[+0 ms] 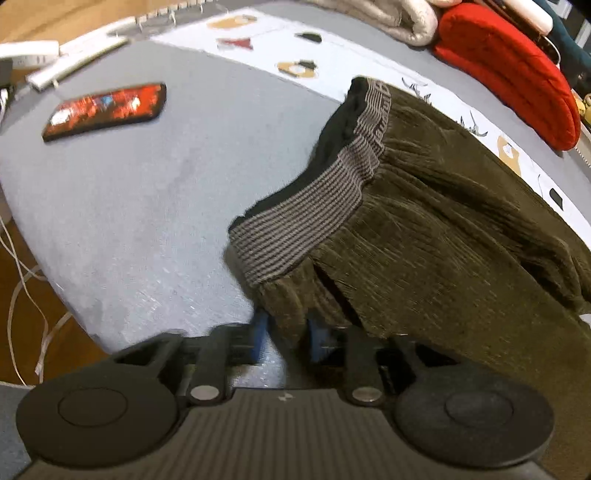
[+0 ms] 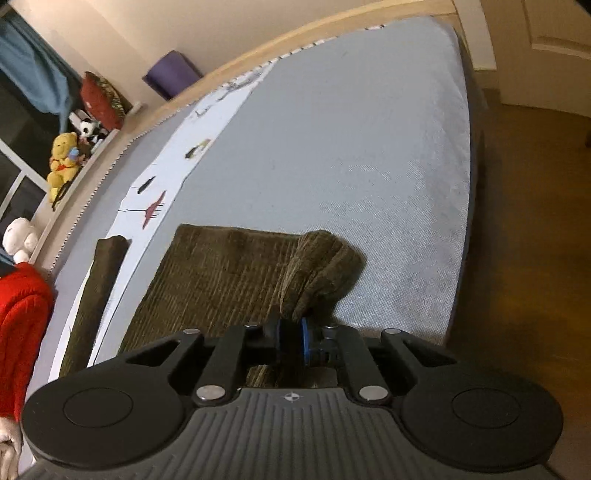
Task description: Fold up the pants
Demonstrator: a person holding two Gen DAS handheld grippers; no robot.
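Olive-brown corduroy pants (image 1: 443,229) lie on the grey bed (image 1: 147,206), with a grey striped elastic waistband (image 1: 314,206) standing open toward the left. My left gripper (image 1: 284,332) is shut on the pants fabric just below the waistband corner, its blue pads pinching the cloth. In the right wrist view the pants legs (image 2: 221,280) lie flat, one leg (image 2: 99,295) apart at the left. My right gripper (image 2: 291,332) is shut on the bunched cuff end (image 2: 321,266) of the near leg, lifted slightly off the bed (image 2: 351,147).
A red-patterned phone (image 1: 107,110) lies on the bed at the left. A red cushion (image 1: 513,74) and a beige blanket (image 1: 388,14) sit at the far side. Cables (image 1: 26,280) hang by the bed edge. Plush toys (image 2: 64,162) line a shelf beyond the bed.
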